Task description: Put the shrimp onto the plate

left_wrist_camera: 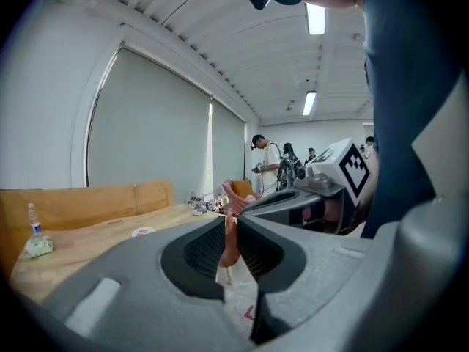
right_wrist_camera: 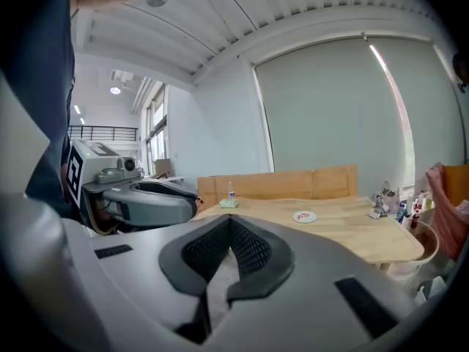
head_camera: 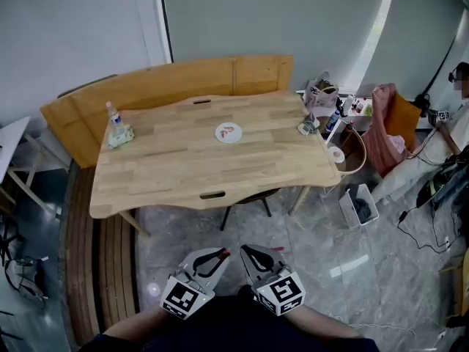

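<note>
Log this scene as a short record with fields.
table: wooden table, far ahead of both tools
plate: white plate mid-table, small red pieces on it
bottle: clear bottle near the table's left end
left tool: left tool near the body, jaws almost together, pink strip between them, held or background unclear
right tool: right tool near the body, jaws together, nothing between

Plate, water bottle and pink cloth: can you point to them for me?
plate [head_camera: 229,140], head view, its white front rim
water bottle [head_camera: 113,121], head view, its clear body
pink cloth [head_camera: 382,127], head view, its draped middle
</note>
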{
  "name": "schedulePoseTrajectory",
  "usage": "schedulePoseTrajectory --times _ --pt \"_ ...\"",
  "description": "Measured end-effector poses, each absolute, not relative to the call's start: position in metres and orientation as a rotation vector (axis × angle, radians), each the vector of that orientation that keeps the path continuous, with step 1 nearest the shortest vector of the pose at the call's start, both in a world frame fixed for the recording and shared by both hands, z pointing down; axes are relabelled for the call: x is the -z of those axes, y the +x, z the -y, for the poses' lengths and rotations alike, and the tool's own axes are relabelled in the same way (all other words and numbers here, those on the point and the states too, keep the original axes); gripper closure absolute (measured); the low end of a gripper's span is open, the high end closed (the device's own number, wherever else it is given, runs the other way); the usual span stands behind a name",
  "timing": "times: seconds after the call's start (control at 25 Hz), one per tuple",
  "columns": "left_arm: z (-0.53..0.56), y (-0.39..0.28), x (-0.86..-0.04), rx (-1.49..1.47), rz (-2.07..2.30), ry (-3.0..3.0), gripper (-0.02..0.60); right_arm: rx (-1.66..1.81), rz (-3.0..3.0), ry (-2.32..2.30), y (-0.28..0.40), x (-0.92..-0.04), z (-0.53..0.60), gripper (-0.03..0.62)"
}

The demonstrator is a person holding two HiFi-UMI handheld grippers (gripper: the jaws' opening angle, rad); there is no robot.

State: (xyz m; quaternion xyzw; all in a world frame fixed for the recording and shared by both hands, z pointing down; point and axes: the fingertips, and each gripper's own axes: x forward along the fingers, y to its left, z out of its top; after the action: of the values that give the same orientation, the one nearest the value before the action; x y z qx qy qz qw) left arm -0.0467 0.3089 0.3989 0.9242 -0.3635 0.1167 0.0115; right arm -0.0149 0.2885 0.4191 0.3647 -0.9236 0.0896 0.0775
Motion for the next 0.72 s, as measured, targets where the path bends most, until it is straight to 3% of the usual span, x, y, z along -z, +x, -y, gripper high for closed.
schedulePoseTrajectory --times 0.72 --pt "-0.236 -0.03 -0.408 -0.35 1.284 2.806 0.526 -0.31 2.799 1.034 0.019 -0.439 -0.227 0.585"
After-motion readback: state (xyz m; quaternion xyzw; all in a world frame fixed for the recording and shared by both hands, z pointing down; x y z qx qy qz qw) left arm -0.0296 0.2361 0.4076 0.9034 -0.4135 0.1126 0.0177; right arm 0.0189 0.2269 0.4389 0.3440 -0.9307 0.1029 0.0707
